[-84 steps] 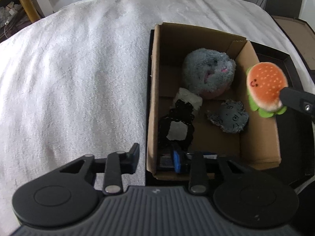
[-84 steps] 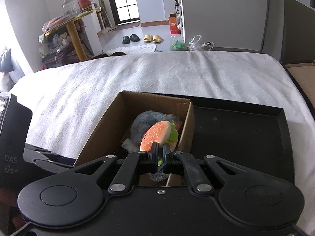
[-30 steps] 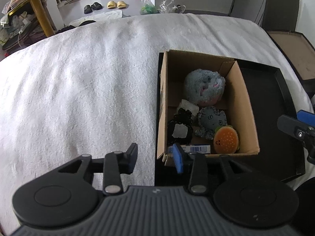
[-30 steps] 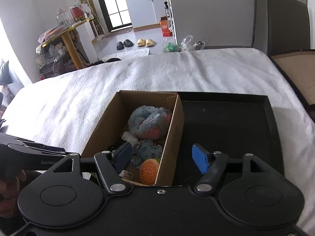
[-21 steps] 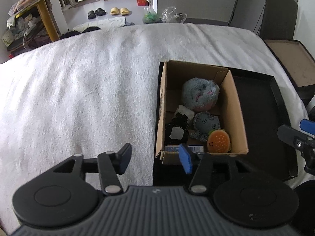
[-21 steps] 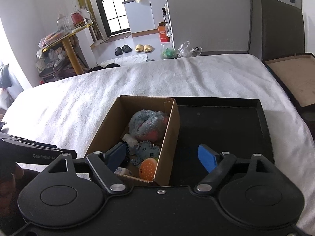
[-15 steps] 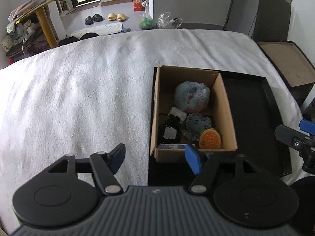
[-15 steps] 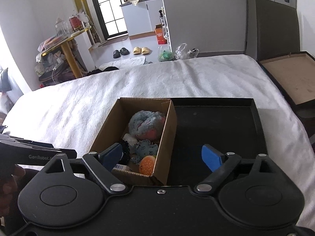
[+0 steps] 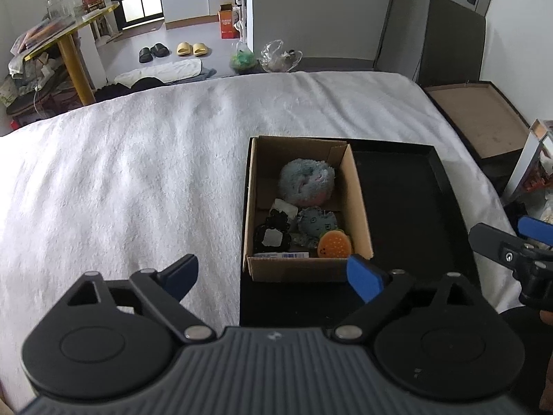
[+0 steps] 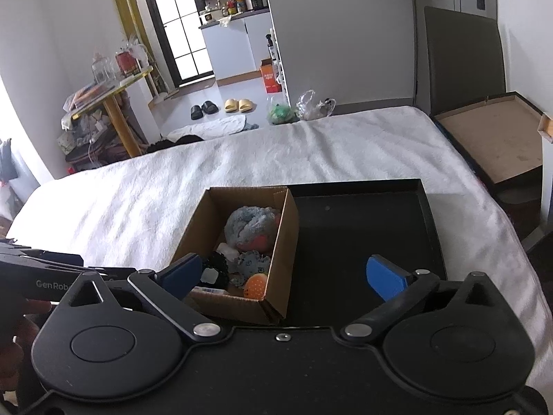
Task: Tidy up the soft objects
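A cardboard box (image 9: 359, 204) (image 10: 287, 238) stands on the left part of a black tray (image 9: 414, 207) (image 10: 363, 228) on a white bed cover. Inside lie a grey-pink fluffy plush (image 9: 307, 181) (image 10: 251, 226), a small grey plush (image 9: 316, 220) (image 10: 251, 262), an orange burger plush (image 9: 333, 244) (image 10: 256, 286) and a black-white soft item (image 9: 273, 233) (image 10: 214, 269). My left gripper (image 9: 273, 275) is open and empty, held back from the box's near side. My right gripper (image 10: 285, 275) is open and empty above the box's near right corner; it also shows at the right edge of the left wrist view (image 9: 508, 249).
The white cover (image 9: 131, 186) spreads wide to the left of the tray. A brown board (image 10: 490, 135) lies off the bed at the right. A yellow table (image 10: 110, 100), shoes and bags are on the floor beyond the bed's far edge.
The burger plush went from my right gripper into the box. Both grippers have pulled back and up from the box, and both have opened wider.
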`<state>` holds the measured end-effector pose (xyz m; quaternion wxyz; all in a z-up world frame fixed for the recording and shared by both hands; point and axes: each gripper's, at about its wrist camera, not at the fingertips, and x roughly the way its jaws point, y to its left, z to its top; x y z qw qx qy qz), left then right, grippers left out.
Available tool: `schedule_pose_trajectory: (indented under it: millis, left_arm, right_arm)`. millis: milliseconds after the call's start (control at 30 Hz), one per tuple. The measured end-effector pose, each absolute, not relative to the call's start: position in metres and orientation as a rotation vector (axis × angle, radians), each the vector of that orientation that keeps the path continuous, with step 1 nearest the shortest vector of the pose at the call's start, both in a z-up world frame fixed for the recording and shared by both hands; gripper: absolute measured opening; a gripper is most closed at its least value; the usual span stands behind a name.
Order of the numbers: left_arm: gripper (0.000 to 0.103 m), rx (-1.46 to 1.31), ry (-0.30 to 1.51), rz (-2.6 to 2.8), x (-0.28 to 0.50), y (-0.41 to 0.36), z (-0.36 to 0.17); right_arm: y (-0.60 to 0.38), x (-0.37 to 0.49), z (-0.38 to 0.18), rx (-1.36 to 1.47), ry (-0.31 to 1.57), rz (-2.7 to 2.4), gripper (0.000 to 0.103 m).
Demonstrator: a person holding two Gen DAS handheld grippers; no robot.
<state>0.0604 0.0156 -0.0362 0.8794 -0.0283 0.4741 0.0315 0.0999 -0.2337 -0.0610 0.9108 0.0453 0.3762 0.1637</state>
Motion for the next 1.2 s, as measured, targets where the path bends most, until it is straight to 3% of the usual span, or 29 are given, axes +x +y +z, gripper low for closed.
schedule_pose_trajectory:
  millis: [200,1200]
  left_arm:
    - [0.097,-0.067,0.958,0.045,0.05,0.01,-0.021]
    - [0.098,-0.044,0.824,-0.049,-0.021,0.0,0.036]
  right_arm:
    - [-0.239,0.09,-0.048,0.103,0.758,0.328,0.103]
    - [-0.255,0.023,-0.005,0.139,0.714,0.238,0.103]
